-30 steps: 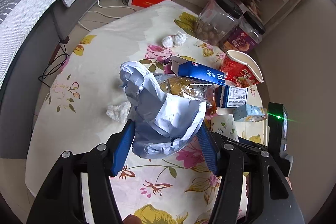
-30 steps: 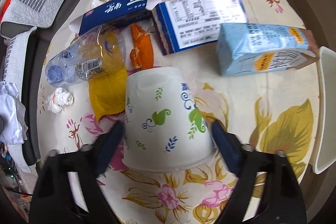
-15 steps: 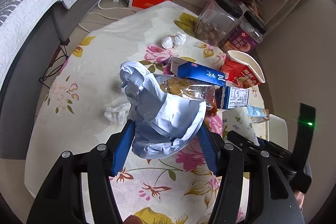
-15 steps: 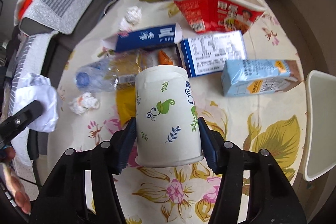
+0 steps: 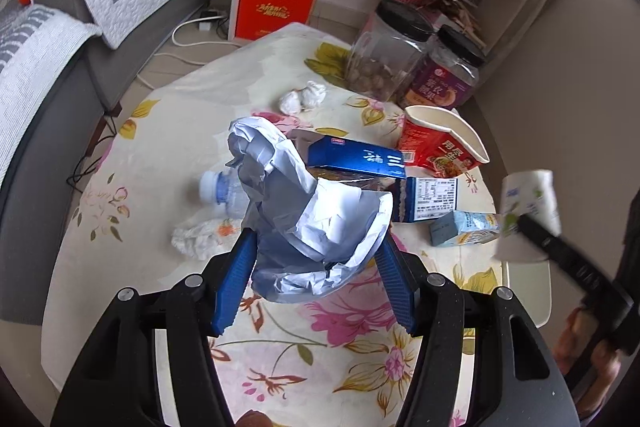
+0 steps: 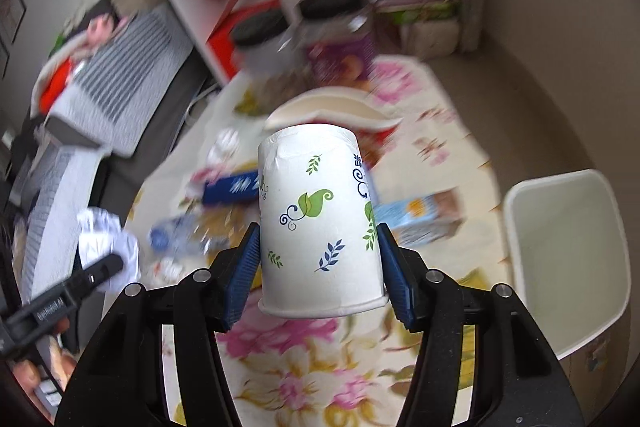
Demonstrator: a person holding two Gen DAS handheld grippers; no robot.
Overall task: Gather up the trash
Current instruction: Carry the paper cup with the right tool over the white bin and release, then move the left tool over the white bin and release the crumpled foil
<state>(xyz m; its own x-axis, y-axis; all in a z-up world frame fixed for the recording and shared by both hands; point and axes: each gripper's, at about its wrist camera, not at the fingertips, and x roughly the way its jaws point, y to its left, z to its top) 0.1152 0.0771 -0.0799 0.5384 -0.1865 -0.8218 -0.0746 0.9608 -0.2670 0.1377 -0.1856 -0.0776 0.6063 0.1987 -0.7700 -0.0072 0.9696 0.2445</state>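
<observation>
Left wrist: left gripper (image 5: 314,277) clamped on a crumpled paper wad (image 5: 308,211), held above the floral table (image 5: 168,131).

Right wrist: right gripper (image 6: 318,269) pinched an upside-down paper cup (image 6: 320,227), white bin (image 6: 568,259) beside it. Thin cup wall might crush and slip.

Two downward wrist views, shared table (image 5: 168,155)

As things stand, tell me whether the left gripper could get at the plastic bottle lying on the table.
Probably not yet: the left gripper is shut on crumpled paper, which fills its jaws and overhangs the plastic bottle. It would have to drop the paper first.
</observation>
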